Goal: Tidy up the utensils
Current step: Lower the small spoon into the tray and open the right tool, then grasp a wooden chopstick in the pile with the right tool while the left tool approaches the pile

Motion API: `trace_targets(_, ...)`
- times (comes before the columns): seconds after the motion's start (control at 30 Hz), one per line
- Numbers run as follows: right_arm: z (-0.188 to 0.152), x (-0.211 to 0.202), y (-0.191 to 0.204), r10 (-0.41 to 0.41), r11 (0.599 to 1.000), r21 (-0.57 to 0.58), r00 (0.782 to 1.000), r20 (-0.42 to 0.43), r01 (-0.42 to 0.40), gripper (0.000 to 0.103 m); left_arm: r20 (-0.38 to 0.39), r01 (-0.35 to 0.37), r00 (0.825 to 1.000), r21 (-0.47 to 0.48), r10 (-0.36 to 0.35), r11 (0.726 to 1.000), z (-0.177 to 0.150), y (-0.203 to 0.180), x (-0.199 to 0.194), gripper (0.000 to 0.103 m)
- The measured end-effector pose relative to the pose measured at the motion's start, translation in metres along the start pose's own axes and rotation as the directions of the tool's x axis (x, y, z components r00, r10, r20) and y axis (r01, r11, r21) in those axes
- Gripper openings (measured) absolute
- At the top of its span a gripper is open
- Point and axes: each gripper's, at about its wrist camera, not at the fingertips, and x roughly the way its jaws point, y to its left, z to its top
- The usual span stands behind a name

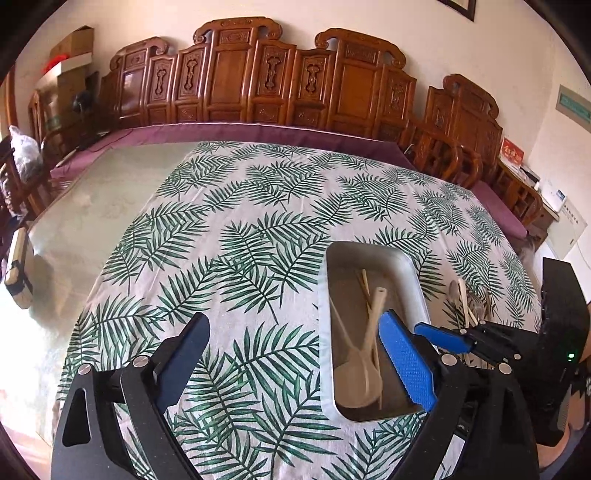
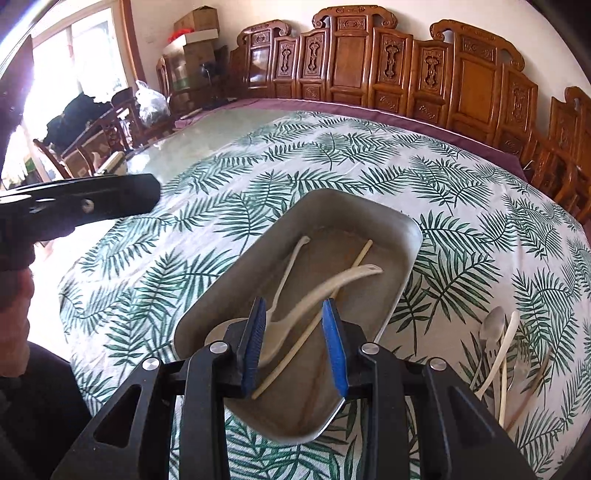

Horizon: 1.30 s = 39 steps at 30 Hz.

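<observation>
A metal tray point(image 2: 406, 236) sits on the leaf-print tablecloth and holds two white spoons point(image 2: 332, 282) and a chopstick point(image 2: 360, 254). It also shows in the left wrist view point(image 1: 325, 302) with the spoons point(image 1: 356, 356). My right gripper point(image 2: 297, 334) hovers over the tray's near end, open and empty, with the spoons lying below the gap. My left gripper point(image 1: 291, 343) is open and empty just left of the tray. A loose pile of utensils point(image 2: 496, 350) lies on the cloth right of the tray; it also shows in the left wrist view point(image 1: 467, 299).
Carved wooden chairs point(image 1: 258, 81) line the table's far side. The bare glass tabletop point(image 1: 92, 206) lies left of the cloth. A wooden block point(image 1: 16, 269) sits at the far left edge. Boxes point(image 2: 195, 33) and a plastic bag point(image 2: 149, 101) stand beyond the table.
</observation>
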Motion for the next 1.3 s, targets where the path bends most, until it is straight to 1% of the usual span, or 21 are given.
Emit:
trace_targets(0.13, -0.005, -0.021, -0.006, 0.014, 1.000, 0.018, 0.999, 0.031, -0.014, 0.034, 0.003, 0.015, 1.000, 0.021, -0.015, 1.000, -0.001, -0.011, -0.002, 0.089)
trace_targets(0.27, -0.014, -0.047, -0.019, -0.002, 1.000, 0.026, 0.998, 0.056, 0.001, 0.034, 0.013, 0.036, 0.999, 0.076, -0.037, 0.996, -0.004, -0.032, -0.005, 0.090)
trace_targets(0.37, -0.027, -0.068, -0.033, -0.029, 0.999, 0.032, 0.998, 0.061, 0.027, 0.034, 0.017, 0.062, 0.998, 0.118, -0.065, 0.991, -0.008, -0.051, -0.007, 0.095)
trace_targets(0.53, -0.055, -0.102, -0.068, -0.096, 0.994, 0.064, 0.994, 0.053, 0.093, 0.034, -0.002, 0.083, 0.997, 0.162, -0.083, 0.983, -0.017, -0.076, -0.005, 0.095)
trace_targets(0.67, -0.078, -0.119, -0.099, -0.148, 0.984, 0.101, 0.989, 0.029, 0.145, 0.034, -0.021, 0.113, 0.994, 0.178, -0.111, 0.978, -0.023, -0.095, -0.002, 0.095)
trace_targets(0.83, -0.104, -0.121, -0.126, -0.187, 0.973, 0.138, 0.982, -0.012, 0.187, 0.034, -0.028, 0.151, 0.988, 0.214, -0.149, 0.965, -0.032, -0.123, -0.001, 0.095)
trace_targets(0.9, -0.109, -0.117, -0.132, -0.191, 0.970, 0.146, 0.981, -0.024, 0.192, 0.029, -0.031, 0.161, 0.987, 0.225, -0.158, 0.961, -0.035, -0.132, 0.000, 0.095)
trace_targets(1.03, -0.116, -0.107, -0.144, -0.183, 0.967, 0.171, 0.982, -0.043, 0.188, 0.027, -0.047, 0.188, 0.982, 0.245, -0.182, 0.951, -0.042, -0.147, 0.003, 0.095)
trace_targets(1.17, -0.118, -0.093, -0.148, -0.165, 0.967, 0.187, 0.984, -0.066, 0.175, 0.021, -0.066, 0.199, 0.980, 0.263, -0.188, 0.944, -0.047, -0.155, 0.007, 0.095)
trace_targets(1.3, -0.113, -0.076, -0.149, -0.159, 0.970, 0.175, 0.984, -0.076, 0.170, 0.020, -0.077, 0.207, 0.978, 0.283, -0.193, 0.937, -0.050, -0.162, 0.009, 0.095)
